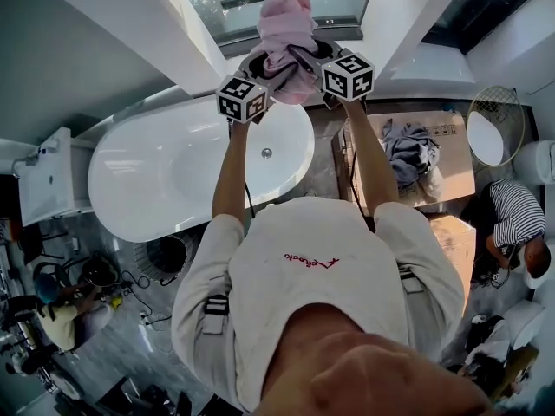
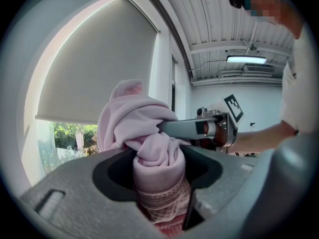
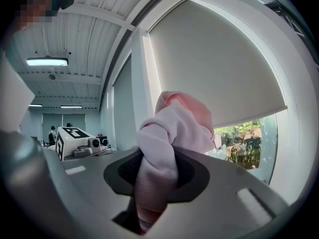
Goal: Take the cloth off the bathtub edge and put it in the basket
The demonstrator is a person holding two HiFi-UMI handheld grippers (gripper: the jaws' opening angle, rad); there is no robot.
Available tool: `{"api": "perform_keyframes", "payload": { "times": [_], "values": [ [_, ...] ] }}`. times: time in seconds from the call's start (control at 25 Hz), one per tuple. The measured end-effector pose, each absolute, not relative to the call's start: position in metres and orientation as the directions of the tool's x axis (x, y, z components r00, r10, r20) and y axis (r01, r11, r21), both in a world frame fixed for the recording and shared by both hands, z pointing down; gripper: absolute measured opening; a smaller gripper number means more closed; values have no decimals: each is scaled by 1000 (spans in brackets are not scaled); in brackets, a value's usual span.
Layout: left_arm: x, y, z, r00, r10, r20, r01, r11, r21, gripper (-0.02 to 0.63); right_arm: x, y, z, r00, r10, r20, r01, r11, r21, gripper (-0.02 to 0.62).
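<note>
In the head view both grippers are raised above the white bathtub (image 1: 165,176), and between them hangs a bunched pink cloth (image 1: 287,31), clear of the tub. My left gripper (image 1: 265,64) is shut on the cloth. In the left gripper view a lace-edged fold (image 2: 160,176) is pinched between its jaws. My right gripper (image 1: 314,57) is shut on another fold of the cloth (image 3: 167,138). One of its fingers (image 2: 189,127) pokes into the bundle from the right. A round wire basket (image 1: 496,126) stands at the far right.
An open cardboard box (image 1: 458,159) holding grey-blue clothes sits right of the tub. A washbasin (image 1: 45,180) is at the left, and a dark round stand (image 1: 167,256) is by the tub's near side. People crouch at the lower left (image 1: 68,315) and at the right (image 1: 513,219). A window blind (image 3: 219,68) hangs ahead.
</note>
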State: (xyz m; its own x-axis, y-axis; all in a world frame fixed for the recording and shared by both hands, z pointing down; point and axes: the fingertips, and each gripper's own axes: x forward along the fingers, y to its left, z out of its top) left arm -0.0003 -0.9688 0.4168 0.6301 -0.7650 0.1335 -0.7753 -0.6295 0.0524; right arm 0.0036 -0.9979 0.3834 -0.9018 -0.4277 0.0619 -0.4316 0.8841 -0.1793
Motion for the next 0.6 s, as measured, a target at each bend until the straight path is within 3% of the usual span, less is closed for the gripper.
{"api": "perform_keyframes", "payload": {
  "times": [0.6],
  "values": [
    [-66, -920, 425, 488, -860, 150, -873, -485, 54, 268, -66, -950, 392, -962, -265, 57, -271, 942, -196, 109]
  ]
}}
